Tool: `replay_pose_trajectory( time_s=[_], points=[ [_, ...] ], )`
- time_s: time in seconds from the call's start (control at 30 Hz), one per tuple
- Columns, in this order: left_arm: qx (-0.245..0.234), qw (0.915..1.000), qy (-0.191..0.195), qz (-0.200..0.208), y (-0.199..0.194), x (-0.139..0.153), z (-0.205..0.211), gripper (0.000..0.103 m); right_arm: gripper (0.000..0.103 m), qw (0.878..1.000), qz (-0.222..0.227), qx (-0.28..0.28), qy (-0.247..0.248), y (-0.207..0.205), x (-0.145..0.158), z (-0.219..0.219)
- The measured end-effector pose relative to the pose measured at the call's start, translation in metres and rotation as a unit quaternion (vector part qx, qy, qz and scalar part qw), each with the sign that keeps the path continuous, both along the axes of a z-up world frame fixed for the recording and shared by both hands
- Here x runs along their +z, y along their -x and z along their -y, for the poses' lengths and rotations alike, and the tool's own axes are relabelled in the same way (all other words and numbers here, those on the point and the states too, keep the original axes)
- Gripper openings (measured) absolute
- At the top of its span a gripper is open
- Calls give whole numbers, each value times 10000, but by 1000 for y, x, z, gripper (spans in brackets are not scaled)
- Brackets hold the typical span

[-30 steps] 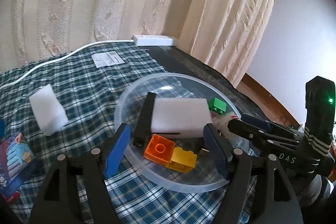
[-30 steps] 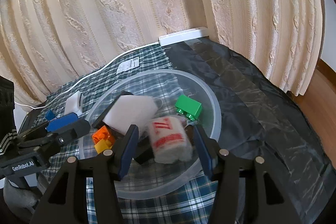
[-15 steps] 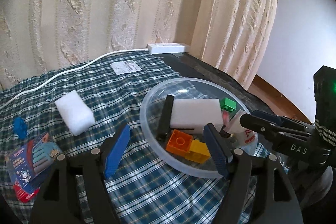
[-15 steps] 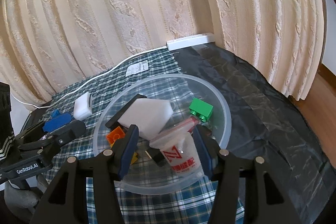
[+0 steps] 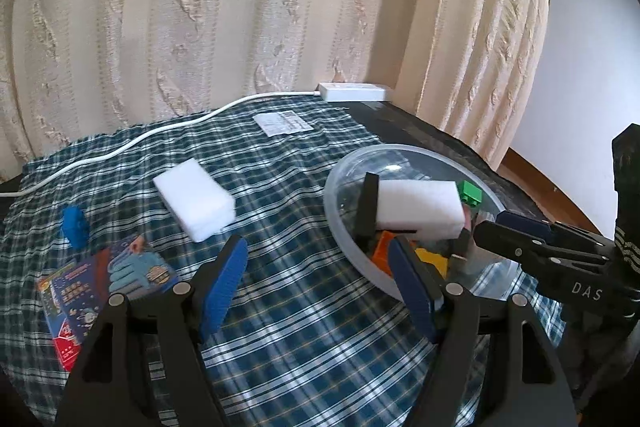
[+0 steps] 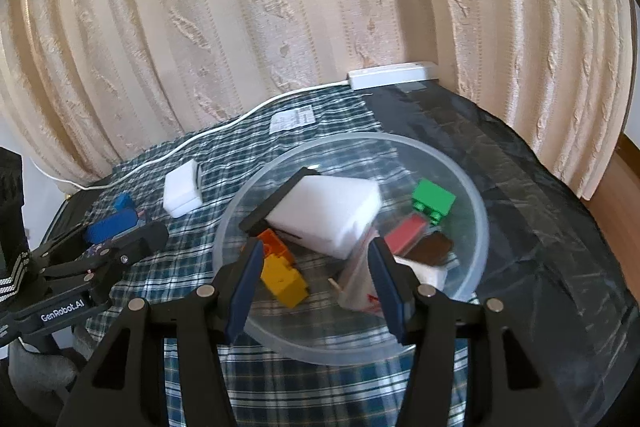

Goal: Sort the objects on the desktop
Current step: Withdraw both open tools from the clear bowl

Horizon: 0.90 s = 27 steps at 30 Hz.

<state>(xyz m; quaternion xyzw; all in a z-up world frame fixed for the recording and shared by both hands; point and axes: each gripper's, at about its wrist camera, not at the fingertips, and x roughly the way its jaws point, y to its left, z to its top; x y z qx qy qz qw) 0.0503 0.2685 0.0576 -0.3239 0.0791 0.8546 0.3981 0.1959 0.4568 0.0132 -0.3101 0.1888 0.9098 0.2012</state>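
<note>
Now the right gripper (image 6: 316,279) stands wide open and empty over the near rim of the clear plastic bowl (image 6: 476,195); a second ago a small plastic packet with red print sat between its fingers, and that packet (image 6: 360,287) now lies in the bowl, leaning against the near wall just beside the right-hand pad. So that item counts as sorted, and the hand is free. The left gripper (image 5: 320,291) has meanwhile swung away from the bowl, which has slid from between its fingers to the right of the left wrist view; its jaws are spread wide with nothing in them, above the plaid cloth (image 5: 280,367).

Already in the bowl are a white sponge (image 6: 324,215) resting on a black strip, orange (image 6: 272,243) and yellow (image 6: 286,281) bricks, a green brick (image 6: 434,201), and a red and a brown piece, both too blurred to name.

Left outside, by my reading, are a second white sponge (image 5: 195,199), a small blue brick (image 5: 75,227) and a colourful printed card pack (image 5: 96,291). The loose sponge lies flat, well apart from the bowl, ahead and left of the left gripper's fingers. Its long axis runs diagonally, from far-left to near-right in the left wrist view, one corner pointing toward the gripper. The jaws would probably need to close across its short sides.
</note>
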Motion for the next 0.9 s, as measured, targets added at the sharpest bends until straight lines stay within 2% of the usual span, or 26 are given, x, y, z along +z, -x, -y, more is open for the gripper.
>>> replay_pose_trajectory(
  time_s=[0.13, 0.23, 0.9],
  points=[
    [72, 9999, 80, -32, 1, -4, 8, 76, 59, 9999, 49, 133, 1, 6, -4, 12],
    [152, 9998, 99, 22, 4, -8, 14, 76, 64, 9997, 73, 213, -73, 10, -5, 22],
    [633, 9979, 147, 55, 22, -12, 46, 76, 64, 9983, -15, 527, -267, 30, 4, 57]
  ],
)
